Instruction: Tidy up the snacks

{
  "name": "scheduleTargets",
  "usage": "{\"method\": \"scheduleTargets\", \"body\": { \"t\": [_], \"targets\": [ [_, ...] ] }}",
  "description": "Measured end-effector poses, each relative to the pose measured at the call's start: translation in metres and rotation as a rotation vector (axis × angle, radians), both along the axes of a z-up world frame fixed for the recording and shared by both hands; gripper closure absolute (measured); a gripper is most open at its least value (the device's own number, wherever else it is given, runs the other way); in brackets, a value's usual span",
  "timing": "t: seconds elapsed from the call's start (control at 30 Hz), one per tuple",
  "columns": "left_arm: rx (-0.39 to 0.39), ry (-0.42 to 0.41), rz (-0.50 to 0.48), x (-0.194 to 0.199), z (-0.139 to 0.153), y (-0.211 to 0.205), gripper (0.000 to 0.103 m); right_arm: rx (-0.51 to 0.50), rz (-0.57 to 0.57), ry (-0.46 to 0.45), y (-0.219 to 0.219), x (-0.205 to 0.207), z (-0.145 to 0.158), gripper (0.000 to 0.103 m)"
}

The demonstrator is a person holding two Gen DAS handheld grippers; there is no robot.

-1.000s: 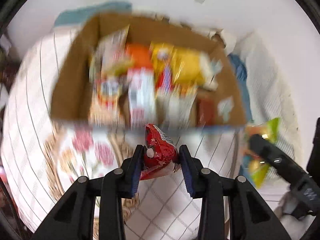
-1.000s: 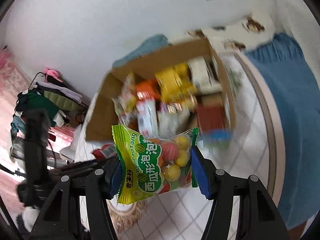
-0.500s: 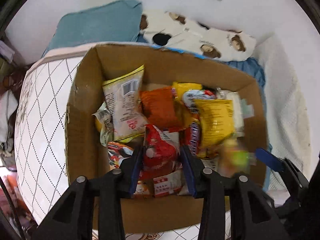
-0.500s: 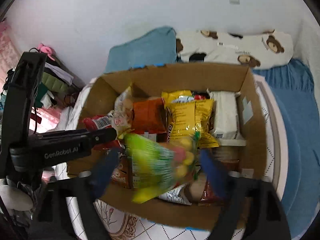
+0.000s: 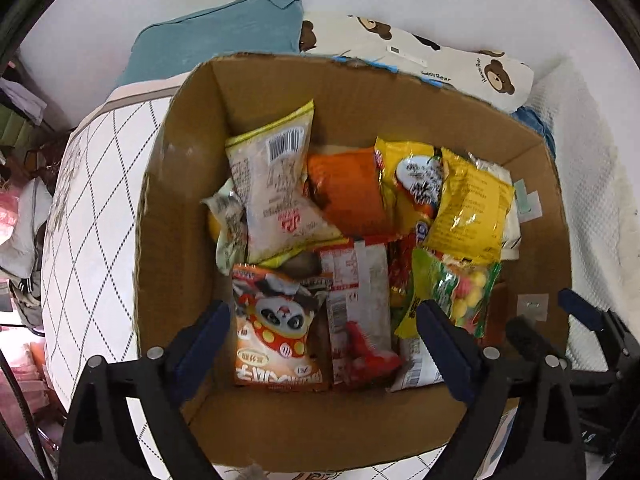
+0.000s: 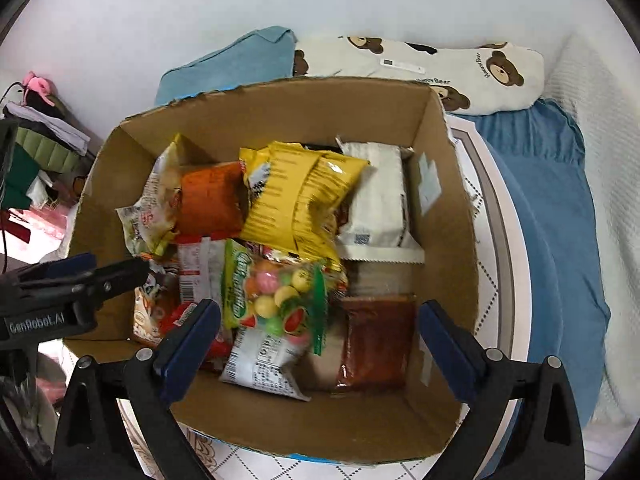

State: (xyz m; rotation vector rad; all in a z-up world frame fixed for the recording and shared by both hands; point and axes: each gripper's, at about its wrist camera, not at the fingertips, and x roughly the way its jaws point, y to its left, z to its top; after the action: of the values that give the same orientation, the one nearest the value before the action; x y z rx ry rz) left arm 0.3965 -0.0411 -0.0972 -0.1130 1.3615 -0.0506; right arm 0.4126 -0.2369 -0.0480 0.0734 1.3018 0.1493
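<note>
A plain brown cardboard box (image 6: 448, 184) holds a glossy yellow crinkled snack bag (image 6: 296, 200), a matte orange packet (image 6: 210, 200) and a green-edged clear candy bag (image 6: 276, 296) of pink, yellow and green balls (a watermelon slice printed low on it). An orange-and-white panda-print pouch (image 5: 276, 332) lies by a small red wrapper (image 5: 368, 352). Behind sit a teal cushion (image 6: 236, 64) and a cream brown-bear-print pillow (image 6: 432, 68).

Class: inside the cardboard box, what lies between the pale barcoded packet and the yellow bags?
An orange packet lies between them, seen in both wrist views.
</note>
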Motion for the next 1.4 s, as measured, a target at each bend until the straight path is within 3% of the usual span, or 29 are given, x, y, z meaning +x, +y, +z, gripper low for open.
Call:
{"method": "scheduleTargets", "body": {
  "t": [0.33,0.53,0.77,1.17,1.4],
  "targets": [
    [0.027,-0.022,0.002,-0.021,0.001,-0.004,0.008,-0.017,-0.006,-0.012,-0.003,-0.014,0.003,0.002],
    [0.038,-0.069,0.014,-0.031,0.018,-0.003,0.008,-0.012,-0.017,-0.052,-0.006,-0.023,0.016,0.002],
    [0.086,-0.191,0.022,-0.067,0.058,-0.007,0.008,-0.013,-0.027,-0.156,-0.011,-0.055,0.056,0.001],
    [0.061,-0.356,0.033,-0.161,0.124,-0.012,0.008,-0.004,-0.014,-0.363,-0.014,-0.145,0.144,0.000],
    [0.085,-0.451,0.037,-0.208,0.159,-0.014,0.008,0.011,-0.027,-0.432,-0.022,-0.196,0.179,0.000]
  ]
}}
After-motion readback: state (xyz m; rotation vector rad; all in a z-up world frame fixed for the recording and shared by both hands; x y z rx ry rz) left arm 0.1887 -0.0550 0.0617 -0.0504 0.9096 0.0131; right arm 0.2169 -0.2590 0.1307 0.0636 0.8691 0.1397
